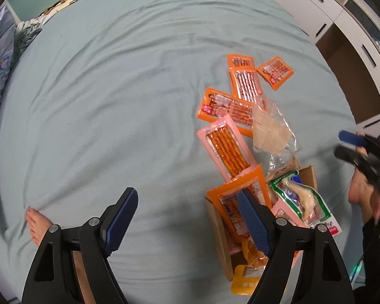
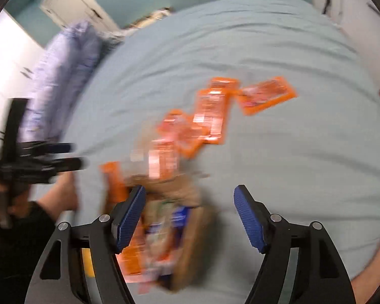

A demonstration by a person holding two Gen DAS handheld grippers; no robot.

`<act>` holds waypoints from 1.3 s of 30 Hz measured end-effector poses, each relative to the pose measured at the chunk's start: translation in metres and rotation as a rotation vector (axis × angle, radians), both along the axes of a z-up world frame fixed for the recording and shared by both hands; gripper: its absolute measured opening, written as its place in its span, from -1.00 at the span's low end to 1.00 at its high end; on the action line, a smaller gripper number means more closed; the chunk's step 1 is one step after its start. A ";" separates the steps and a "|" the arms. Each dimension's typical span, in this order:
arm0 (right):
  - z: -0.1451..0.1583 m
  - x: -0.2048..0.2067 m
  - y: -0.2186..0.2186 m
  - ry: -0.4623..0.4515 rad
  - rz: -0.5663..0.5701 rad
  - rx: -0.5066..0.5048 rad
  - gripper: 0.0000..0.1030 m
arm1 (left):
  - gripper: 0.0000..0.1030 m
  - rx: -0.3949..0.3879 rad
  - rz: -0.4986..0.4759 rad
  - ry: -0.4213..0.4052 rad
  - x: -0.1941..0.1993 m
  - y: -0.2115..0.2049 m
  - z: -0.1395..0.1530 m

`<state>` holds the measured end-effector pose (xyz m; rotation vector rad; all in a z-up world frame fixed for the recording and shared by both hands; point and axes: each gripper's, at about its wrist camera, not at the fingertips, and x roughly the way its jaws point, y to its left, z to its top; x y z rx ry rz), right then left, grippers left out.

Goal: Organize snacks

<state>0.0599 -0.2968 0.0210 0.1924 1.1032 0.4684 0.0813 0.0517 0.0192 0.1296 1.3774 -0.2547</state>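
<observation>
Left wrist view: on the bed (image 1: 114,76), a cardboard box (image 1: 219,230) of snacks sits under the right finger of the left gripper (image 1: 187,224), whose jaws are spread and empty. Orange packets (image 1: 243,86) and a pink one (image 1: 225,149) lie beyond the box. The right gripper (image 2: 190,219), blurred, hangs above the box, jaws apart, holding nothing.

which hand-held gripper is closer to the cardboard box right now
Left. The left hand-held gripper hangs right at the box, one finger over its snacks; the right hand-held gripper is off to the side.
</observation>
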 end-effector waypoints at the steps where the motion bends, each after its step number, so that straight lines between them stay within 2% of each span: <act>1: -0.006 0.011 -0.001 0.030 -0.010 -0.051 0.38 | 0.59 0.000 0.001 -0.002 0.000 -0.001 0.000; 5: -0.014 0.059 0.010 0.117 -0.036 -0.087 0.38 | 0.59 -0.006 0.005 -0.005 0.000 -0.001 0.001; 11: -0.040 0.151 0.062 0.247 -0.057 -0.141 0.38 | 0.59 -0.003 0.009 -0.009 -0.001 0.002 0.000; 15: -0.065 0.187 0.102 0.255 -0.064 -0.165 0.38 | 0.59 -0.017 0.016 0.001 -0.001 0.008 -0.004; 17: -0.085 0.196 0.119 0.298 -0.054 -0.234 0.38 | 0.59 -0.016 0.016 0.006 -0.001 0.011 -0.007; 18: -0.091 0.196 0.124 0.303 -0.050 -0.263 0.41 | 0.59 -0.017 0.017 0.010 0.000 0.012 -0.008; 20: -0.088 0.193 0.132 0.248 -0.039 -0.286 0.40 | 0.59 -0.020 0.022 0.015 0.001 0.015 -0.011; 21: -0.086 0.190 0.136 0.219 -0.020 -0.301 0.04 | 0.59 -0.020 0.025 0.014 0.001 0.017 -0.011; 22: -0.084 0.187 0.139 0.188 0.013 -0.318 -0.06 | 0.59 -0.020 0.030 0.012 0.002 0.019 -0.011; 24: -0.078 0.179 0.134 0.164 0.000 -0.325 -0.37 | 0.59 -0.023 0.044 0.007 0.003 0.022 -0.011; 26: -0.074 0.173 0.122 0.171 -0.020 -0.303 -0.62 | 0.59 -0.022 0.052 -0.003 0.003 0.023 -0.010; 29: -0.058 0.161 0.106 0.124 -0.016 -0.270 -0.82 | 0.59 0.002 0.047 -0.025 0.008 0.020 -0.010; 32: -0.035 0.140 0.086 0.091 -0.014 -0.239 -0.84 | 0.59 0.014 0.031 -0.035 0.023 0.014 -0.015; 34: -0.017 0.126 0.072 0.076 -0.005 -0.195 -0.84 | 0.59 0.042 0.002 -0.013 0.043 0.003 -0.027; 39: 0.025 0.088 0.039 0.053 0.025 -0.057 -0.84 | 0.58 0.068 -0.090 0.169 0.090 -0.033 -0.077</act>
